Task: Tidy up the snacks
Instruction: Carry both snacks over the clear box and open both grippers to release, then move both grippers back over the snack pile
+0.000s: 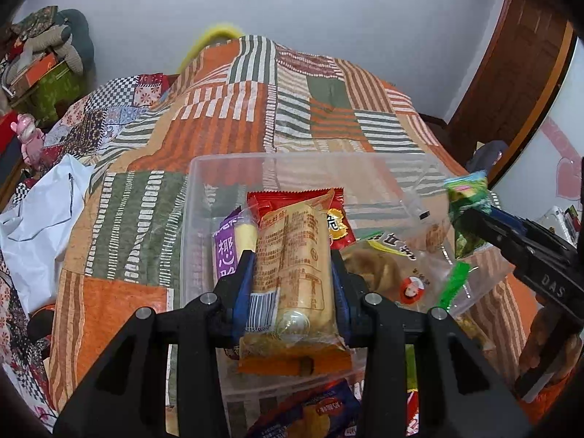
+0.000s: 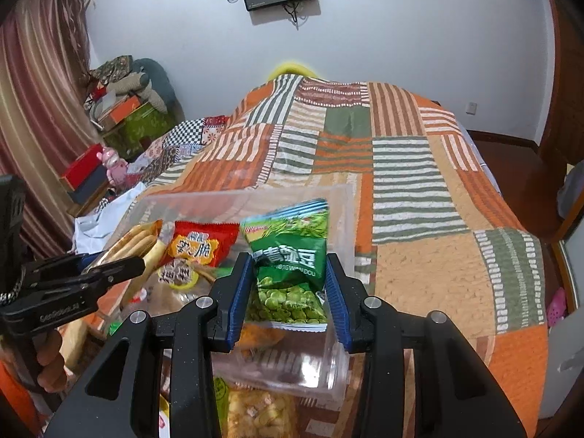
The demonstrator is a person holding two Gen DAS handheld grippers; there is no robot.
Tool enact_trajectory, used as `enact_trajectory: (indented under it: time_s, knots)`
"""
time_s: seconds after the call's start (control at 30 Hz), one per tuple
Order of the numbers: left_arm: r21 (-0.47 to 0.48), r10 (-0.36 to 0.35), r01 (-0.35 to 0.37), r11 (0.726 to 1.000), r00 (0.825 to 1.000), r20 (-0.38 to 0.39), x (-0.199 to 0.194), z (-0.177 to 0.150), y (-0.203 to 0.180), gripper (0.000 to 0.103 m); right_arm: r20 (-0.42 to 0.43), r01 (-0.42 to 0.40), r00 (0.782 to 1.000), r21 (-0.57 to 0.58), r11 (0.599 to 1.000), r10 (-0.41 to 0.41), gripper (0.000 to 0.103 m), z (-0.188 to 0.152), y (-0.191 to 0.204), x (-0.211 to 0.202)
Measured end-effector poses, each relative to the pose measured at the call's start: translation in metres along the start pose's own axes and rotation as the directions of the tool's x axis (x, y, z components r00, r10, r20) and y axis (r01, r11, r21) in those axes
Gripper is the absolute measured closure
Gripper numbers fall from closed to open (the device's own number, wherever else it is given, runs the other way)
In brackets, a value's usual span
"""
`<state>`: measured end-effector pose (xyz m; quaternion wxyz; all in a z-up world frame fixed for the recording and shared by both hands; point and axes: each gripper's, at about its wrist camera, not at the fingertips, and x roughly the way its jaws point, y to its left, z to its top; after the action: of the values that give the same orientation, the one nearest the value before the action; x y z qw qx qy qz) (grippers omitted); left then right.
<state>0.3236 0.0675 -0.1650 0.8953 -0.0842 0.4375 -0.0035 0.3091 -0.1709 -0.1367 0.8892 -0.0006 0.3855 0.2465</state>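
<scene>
A clear plastic bin (image 1: 204, 168) sits on the bed and holds several snack packs, among them a red pack (image 1: 339, 226) and a purple pack (image 1: 226, 252). My left gripper (image 1: 292, 255) is shut on a tan biscuit pack (image 1: 292, 255) and holds it over the bin. My right gripper (image 2: 288, 259) is shut on a green pea pack (image 2: 292, 255) over the bin's right side (image 2: 350, 219). The right gripper with the green pack also shows in the left wrist view (image 1: 471, 211). The left gripper with the biscuits shows in the right wrist view (image 2: 120, 266).
The bin rests on a striped orange and green patchwork quilt (image 1: 226, 116). More snack packs lie in front of the bin (image 1: 310, 416) (image 2: 255, 416). White cloth (image 1: 40, 211) lies at the left. Boxes and a pink toy (image 2: 113, 164) stand beside the bed.
</scene>
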Motion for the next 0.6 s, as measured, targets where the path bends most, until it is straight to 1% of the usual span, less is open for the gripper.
enact_trajectory:
  time_s: [0.1,0.17,0.2,0.23,0.3,0.37,0.53,0.6]
  knots:
    - [-0.005,0.009,-0.009,1.000,1.000,-0.003,0.000,-0.001,0.001,0.062,-0.007,-0.001,1.000,0.000,1.000,0.001,0.064,-0.001,-0.002,-0.001]
    - [-0.011,0.005,-0.005,1.000,1.000,-0.002,-0.001,-0.001,0.001,0.055,-0.011,-0.002,1.000,0.004,1.000,0.002,0.064,-0.001,-0.003,-0.002]
    - [-0.014,0.004,-0.004,1.000,1.000,0.002,-0.003,-0.002,0.001,0.046,-0.011,-0.006,1.000,0.007,1.000,0.006,0.063,-0.001,-0.003,-0.003]
    - [-0.016,0.004,-0.004,1.000,1.000,0.006,-0.005,-0.002,0.001,0.040,-0.009,-0.005,1.000,0.007,1.000,0.005,0.060,0.000,-0.003,-0.005]
    - [-0.010,0.007,-0.007,1.000,1.000,0.025,-0.012,-0.003,0.000,0.040,0.003,0.004,1.000,0.001,1.000,-0.004,0.055,-0.001,-0.002,-0.009]
    - [-0.002,0.009,-0.009,1.000,0.999,0.035,-0.018,-0.004,-0.002,0.039,0.022,0.015,1.000,-0.003,1.000,-0.015,0.047,-0.001,0.000,-0.014]
    - [0.024,0.014,-0.015,1.000,0.998,0.056,-0.036,-0.008,-0.007,0.039,0.062,0.022,0.998,-0.013,1.000,-0.021,0.042,0.000,0.004,-0.030]
    - [0.036,0.032,-0.035,0.999,0.997,0.072,-0.043,-0.010,-0.009,0.039,0.080,0.033,0.996,-0.017,0.999,-0.032,0.036,0.000,0.006,-0.037]
